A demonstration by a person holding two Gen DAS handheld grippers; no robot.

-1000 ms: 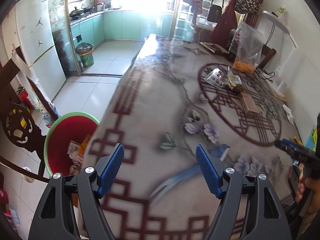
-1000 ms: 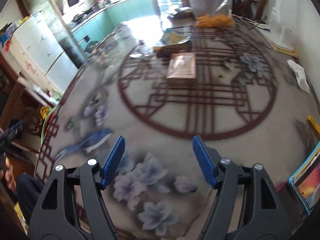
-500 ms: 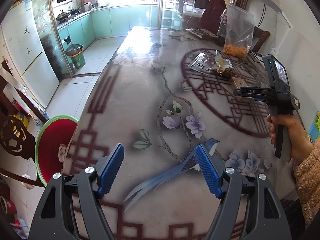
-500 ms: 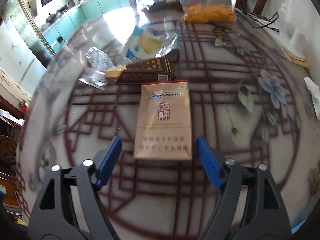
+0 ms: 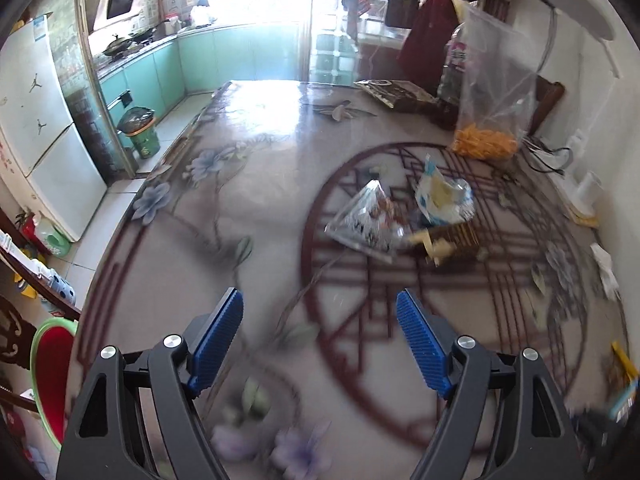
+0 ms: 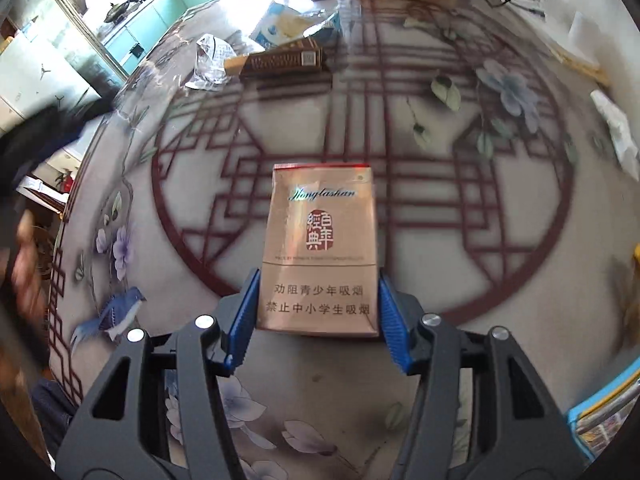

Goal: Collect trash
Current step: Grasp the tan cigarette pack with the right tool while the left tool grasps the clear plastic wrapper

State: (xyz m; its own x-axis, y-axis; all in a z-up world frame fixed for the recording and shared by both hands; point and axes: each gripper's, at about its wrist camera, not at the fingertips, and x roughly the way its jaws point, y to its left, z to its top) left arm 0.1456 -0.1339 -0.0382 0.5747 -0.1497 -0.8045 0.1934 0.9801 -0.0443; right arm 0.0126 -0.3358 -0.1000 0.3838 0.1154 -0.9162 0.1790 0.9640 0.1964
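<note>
My right gripper (image 6: 318, 312) is shut on a tan cigarette pack (image 6: 318, 252), its blue pads pressed on both sides of the pack's near end. Further back on the table lie a brown carton (image 6: 282, 62), a clear crumpled wrapper (image 6: 210, 60) and a blue-white snack bag (image 6: 292, 26). My left gripper (image 5: 320, 340) is open and empty above the table. Ahead of it lie the clear wrapper (image 5: 368, 220), the blue-white bag (image 5: 442, 200) and the brown carton (image 5: 452, 240). A red bin with a green rim (image 5: 50, 372) stands on the floor at the left.
A tall clear bag of orange snacks (image 5: 490, 120) stands at the back right. A white tissue (image 6: 618, 132) lies at the table's right side. A green waste bin (image 5: 142, 132) stands in the kitchen. Books (image 6: 608, 412) lie at the near right edge.
My right gripper has closed on the cigarette pack. My left gripper has swung right and forward over the table, toward the wrappers; the red bin has slid to the frame's left edge.
</note>
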